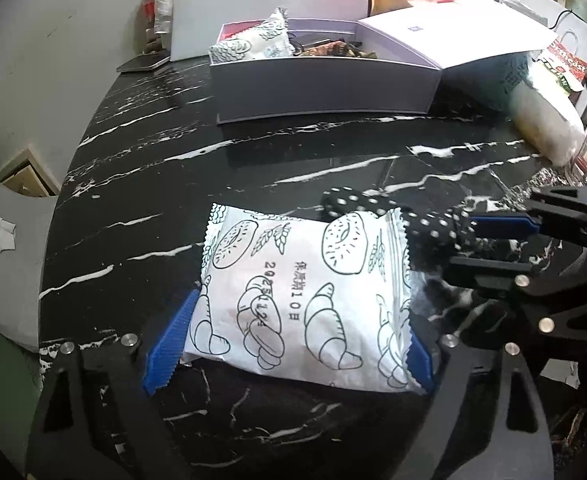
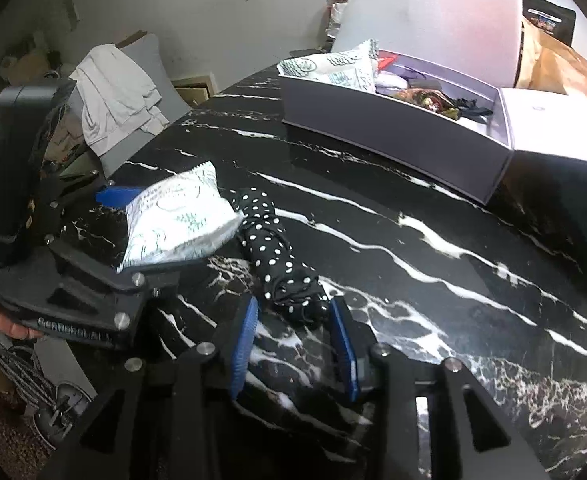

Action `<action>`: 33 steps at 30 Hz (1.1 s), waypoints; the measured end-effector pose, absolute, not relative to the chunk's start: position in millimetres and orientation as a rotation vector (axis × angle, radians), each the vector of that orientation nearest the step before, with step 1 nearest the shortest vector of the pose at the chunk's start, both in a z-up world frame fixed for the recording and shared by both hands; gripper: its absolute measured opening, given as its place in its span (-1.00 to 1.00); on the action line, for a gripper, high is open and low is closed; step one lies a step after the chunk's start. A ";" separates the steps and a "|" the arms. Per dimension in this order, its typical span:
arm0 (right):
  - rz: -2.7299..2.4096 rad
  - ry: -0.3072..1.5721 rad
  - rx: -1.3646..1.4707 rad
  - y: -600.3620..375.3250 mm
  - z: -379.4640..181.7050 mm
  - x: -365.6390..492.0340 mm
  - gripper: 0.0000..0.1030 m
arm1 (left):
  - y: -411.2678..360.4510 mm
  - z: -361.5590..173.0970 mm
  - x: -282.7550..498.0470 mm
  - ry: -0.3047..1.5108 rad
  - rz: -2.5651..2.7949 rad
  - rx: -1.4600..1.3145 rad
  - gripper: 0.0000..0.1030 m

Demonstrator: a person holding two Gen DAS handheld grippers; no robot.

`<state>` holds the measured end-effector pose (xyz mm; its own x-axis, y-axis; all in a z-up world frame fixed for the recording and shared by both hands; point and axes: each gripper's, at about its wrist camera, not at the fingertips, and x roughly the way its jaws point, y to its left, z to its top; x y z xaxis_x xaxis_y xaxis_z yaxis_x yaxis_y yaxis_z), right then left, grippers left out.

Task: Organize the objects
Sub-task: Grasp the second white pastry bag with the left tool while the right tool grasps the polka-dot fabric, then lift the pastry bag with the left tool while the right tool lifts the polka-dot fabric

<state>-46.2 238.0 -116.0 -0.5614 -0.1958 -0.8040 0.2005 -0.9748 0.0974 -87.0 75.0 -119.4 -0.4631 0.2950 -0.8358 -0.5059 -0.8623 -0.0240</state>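
My left claw (image 1: 289,328) pinches the white bread packet (image 1: 305,304), one blue pad against each side edge; whether the packet is lifted or resting on the black marble desk (image 1: 141,168) I cannot tell. My right claw (image 2: 293,340) is spread around the near end of the polka-dot cloth roll (image 2: 277,256), pads on either side but not clearly pressing it. The roll lies on the desk just past the packet, its far end tucked behind the packet's far edge as my left claw sees it.

I judge the step in hand to be gathering these two loose items for the box. The next move calls for my right claw to close on the roll before lifting, then for both loads to travel forward — without the two claws knocking, since they sit close together here.

Ahead of both claws, well apart across bare marble, stands the open grey box (image 1: 325,84). A matching bread packet (image 1: 253,40) already leans in its left end, and dark wrapped odds and ends fill the middle, so free room looks to be toward the right. The near wall must be cleared from above. Right of the box lies its white lid (image 1: 453,32), and a clear bag of something white (image 1: 545,120) lies beyond my right claw — not in the straight path.
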 end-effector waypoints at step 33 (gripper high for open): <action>-2.536 0.041 1.268 223.6 -109.7 -45.2 -0.65 | 41.3 -93.3 -56.9 0.115 2.396 -1.248 0.24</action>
